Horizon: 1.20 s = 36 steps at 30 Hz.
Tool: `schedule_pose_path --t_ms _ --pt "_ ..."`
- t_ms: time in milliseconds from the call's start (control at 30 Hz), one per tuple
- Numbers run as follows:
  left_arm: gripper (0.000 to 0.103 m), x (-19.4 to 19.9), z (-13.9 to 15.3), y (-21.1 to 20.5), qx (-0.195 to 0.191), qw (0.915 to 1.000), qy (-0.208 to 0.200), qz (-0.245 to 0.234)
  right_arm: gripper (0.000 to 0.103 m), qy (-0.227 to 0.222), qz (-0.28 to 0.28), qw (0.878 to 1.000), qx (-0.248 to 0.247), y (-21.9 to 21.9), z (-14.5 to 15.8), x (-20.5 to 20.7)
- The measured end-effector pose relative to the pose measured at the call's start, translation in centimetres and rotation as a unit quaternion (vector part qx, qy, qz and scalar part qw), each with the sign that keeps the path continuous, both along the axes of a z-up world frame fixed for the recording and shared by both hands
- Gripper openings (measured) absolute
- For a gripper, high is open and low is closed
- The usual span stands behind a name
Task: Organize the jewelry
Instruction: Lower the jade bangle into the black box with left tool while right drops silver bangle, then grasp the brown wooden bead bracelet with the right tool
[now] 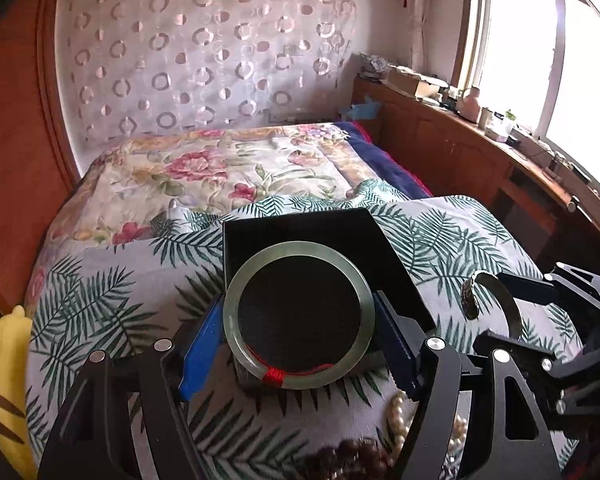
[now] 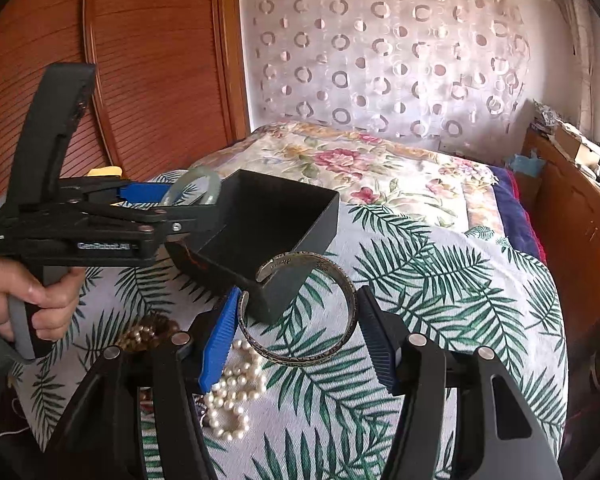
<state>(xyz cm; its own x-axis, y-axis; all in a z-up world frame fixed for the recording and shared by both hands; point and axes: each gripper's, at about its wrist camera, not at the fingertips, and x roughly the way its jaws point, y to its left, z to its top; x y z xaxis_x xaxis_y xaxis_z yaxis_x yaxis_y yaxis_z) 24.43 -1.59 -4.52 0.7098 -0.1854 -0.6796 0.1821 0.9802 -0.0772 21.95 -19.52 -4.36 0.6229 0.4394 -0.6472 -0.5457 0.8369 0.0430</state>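
Note:
My left gripper (image 1: 299, 334) is shut on a pale green jade bangle (image 1: 236, 292) with a red thread wrap, held just above the near edge of an open black box (image 1: 300, 228) on the bed. The bangle (image 2: 210, 178) and box (image 2: 320, 216) also show in the right wrist view, with the left gripper (image 2: 168, 200) at the box's left side. My right gripper (image 2: 298, 330) is shut on an engraved silver cuff bracelet (image 2: 300, 360), held above the bedspread by the box's near corner. The cuff (image 1: 512, 312) and right gripper (image 1: 496, 308) show at right in the left wrist view.
White pearl strands (image 2: 230, 396) and dark brown beads (image 1: 352, 456) lie on the palm-leaf bedspread (image 2: 440, 300) below the grippers. A floral quilt (image 1: 220, 168) covers the far bed. A wooden cabinet ledge (image 1: 460, 144) with clutter runs along the right under the window.

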Motion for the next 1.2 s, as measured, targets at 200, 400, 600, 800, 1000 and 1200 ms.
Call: schedule_pose_path --t_ms 200,400,600,800,1000,1200 --pt "0.069 1.4 -0.6 -0.1 -0.006 0.9999 0.016 0.003 0.061 0.003 0.002 1.000 -0.004 0.9 -0.3 1.0" --pt "0.079 1.1 0.1 0.5 -0.020 0.9998 0.006 0.006 0.061 0.001 0.010 1.000 -0.007 1.6 -0.3 1.6" --pt "0.080 -0.5 1.3 1.8 -0.021 0.9994 -0.020 0.017 0.061 -0.006 0.024 1.000 -0.008 2.8 -0.2 1.9" --pt "0.091 -3.1 1.6 3.9 -0.006 0.9968 -0.062 0.049 0.061 -0.005 0.041 0.999 -0.015 4.9 -0.3 3.0" --pt "0.095 -5.6 0.7 5.5 -0.003 0.9953 -0.075 0.061 0.061 0.000 0.051 0.998 -0.039 7.4 -0.9 4.2" --pt "0.095 -7.2 -0.3 6.2 -0.001 0.9962 -0.061 0.062 0.062 0.014 0.053 0.997 -0.058 8.8 -1.6 5.0"
